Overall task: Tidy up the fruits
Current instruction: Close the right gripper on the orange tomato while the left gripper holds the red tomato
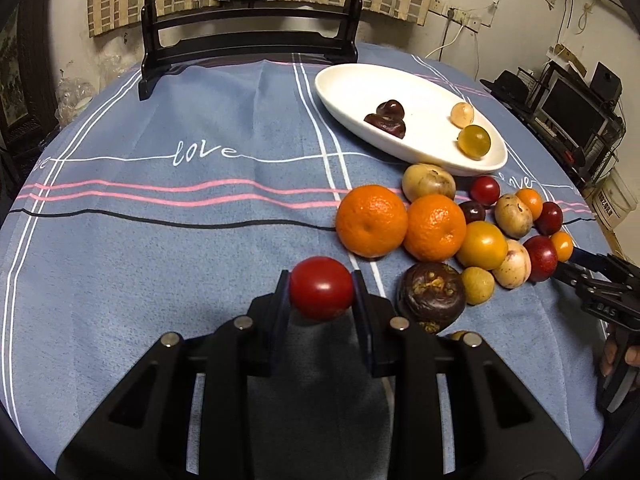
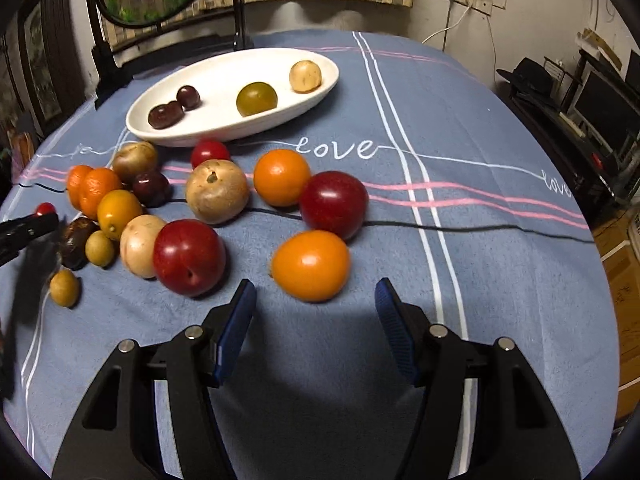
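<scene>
My left gripper (image 1: 321, 285) is shut on a small red tomato (image 1: 321, 287), held just above the blue cloth; it shows at the left edge of the right wrist view (image 2: 45, 209). A white oval plate (image 1: 348, 84) at the back right holds dark red fruits (image 1: 387, 117), a green-yellow fruit (image 1: 474, 141) and a pale one. Two oranges (image 1: 372, 220) and many mixed fruits lie in front of the plate. My right gripper (image 2: 315, 300) is open, with an orange fruit (image 2: 311, 265) just ahead between its fingertips and a red plum (image 2: 189, 257) to its left.
A dark wooden mirror stand (image 1: 248, 44) stands at the back of the round table. A dark purple mangosteen (image 1: 432, 297) lies right of my left gripper. Shelves with electronics (image 1: 568, 112) stand beyond the table's right edge.
</scene>
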